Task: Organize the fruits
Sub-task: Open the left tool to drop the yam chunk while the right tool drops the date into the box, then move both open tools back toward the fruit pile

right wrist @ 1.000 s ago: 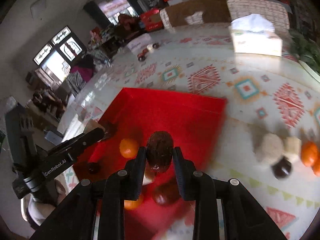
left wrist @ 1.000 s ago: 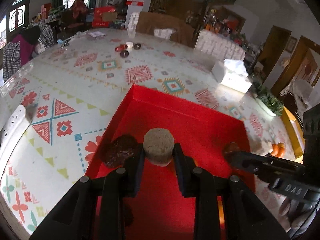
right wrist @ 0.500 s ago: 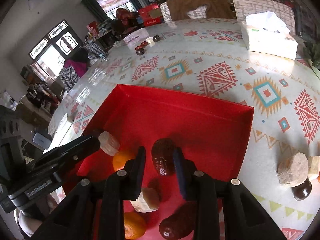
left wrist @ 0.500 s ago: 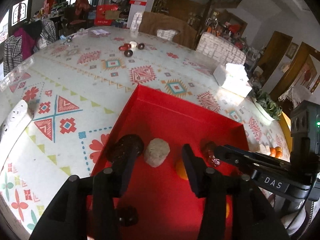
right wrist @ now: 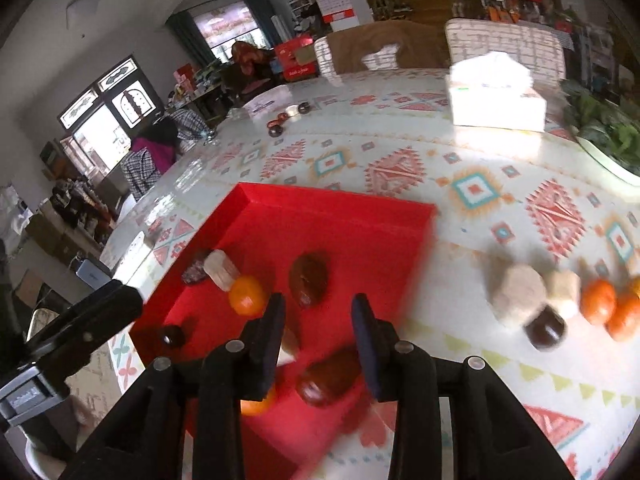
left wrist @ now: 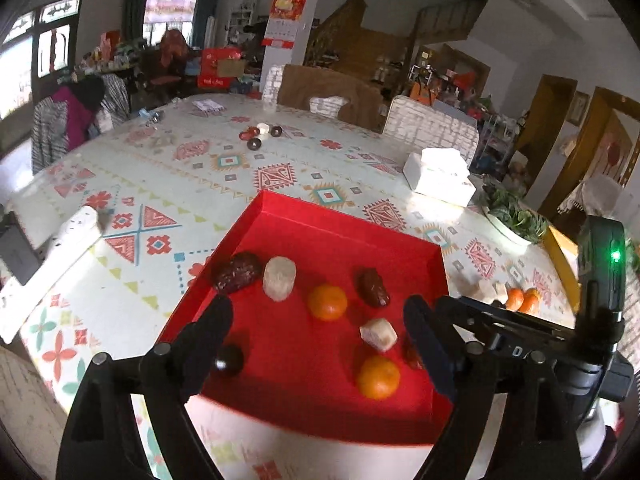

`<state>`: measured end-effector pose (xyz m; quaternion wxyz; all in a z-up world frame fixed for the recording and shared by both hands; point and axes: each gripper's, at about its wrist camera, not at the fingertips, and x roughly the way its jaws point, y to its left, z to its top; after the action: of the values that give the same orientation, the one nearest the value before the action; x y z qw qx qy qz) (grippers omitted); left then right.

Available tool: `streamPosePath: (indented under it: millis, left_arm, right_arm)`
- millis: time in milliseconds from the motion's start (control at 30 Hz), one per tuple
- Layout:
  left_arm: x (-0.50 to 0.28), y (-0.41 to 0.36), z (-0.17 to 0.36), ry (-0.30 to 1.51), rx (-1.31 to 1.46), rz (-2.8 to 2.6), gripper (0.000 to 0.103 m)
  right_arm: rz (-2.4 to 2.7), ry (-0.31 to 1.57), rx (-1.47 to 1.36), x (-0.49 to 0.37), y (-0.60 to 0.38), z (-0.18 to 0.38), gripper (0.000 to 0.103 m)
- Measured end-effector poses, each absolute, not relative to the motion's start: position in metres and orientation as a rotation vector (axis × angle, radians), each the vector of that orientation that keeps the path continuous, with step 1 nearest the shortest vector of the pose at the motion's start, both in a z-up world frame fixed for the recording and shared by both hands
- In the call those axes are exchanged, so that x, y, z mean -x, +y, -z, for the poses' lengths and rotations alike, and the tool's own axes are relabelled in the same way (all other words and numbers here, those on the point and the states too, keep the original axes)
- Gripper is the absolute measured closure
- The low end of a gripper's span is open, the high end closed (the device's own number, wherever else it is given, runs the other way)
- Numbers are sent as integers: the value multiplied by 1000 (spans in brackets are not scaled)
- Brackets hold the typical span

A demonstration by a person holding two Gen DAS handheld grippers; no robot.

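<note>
Fruits (left wrist: 327, 301) in red tray (left wrist: 344, 228), beyond both wide-spread, empty hand-held grippers (left wrist: 316, 330) (right wrist: 319, 320).

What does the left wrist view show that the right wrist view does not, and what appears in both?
Only the left wrist view shows the open left tool fingers from behind and the white power strip in full. Only the right wrist view shows the open right tool from behind, plus a close look at the beige chunk and dark fruit waiting on the table. Both show the red tray, the tissue box and the patterned tablecloth.
</note>
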<state>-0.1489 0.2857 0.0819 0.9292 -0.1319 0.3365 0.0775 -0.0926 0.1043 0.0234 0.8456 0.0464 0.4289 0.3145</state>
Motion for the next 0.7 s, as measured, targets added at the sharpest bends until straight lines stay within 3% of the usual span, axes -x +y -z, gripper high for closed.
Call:
streamPosePath:
  millis: [400, 533, 700]
  left_arm:
    - [188, 220, -91, 605, 36, -296, 17]
    - [198, 198, -93, 585, -3, -271, 16]
    - [201, 175, -92, 587, -48, -235, 16]
  right_arm:
    - [-550, 840, -89, 139, 24, -21, 63]
    - [-525, 821, -99, 148, 3, -22, 57]
    - [-492, 807, -115, 156, -25, -22, 56]
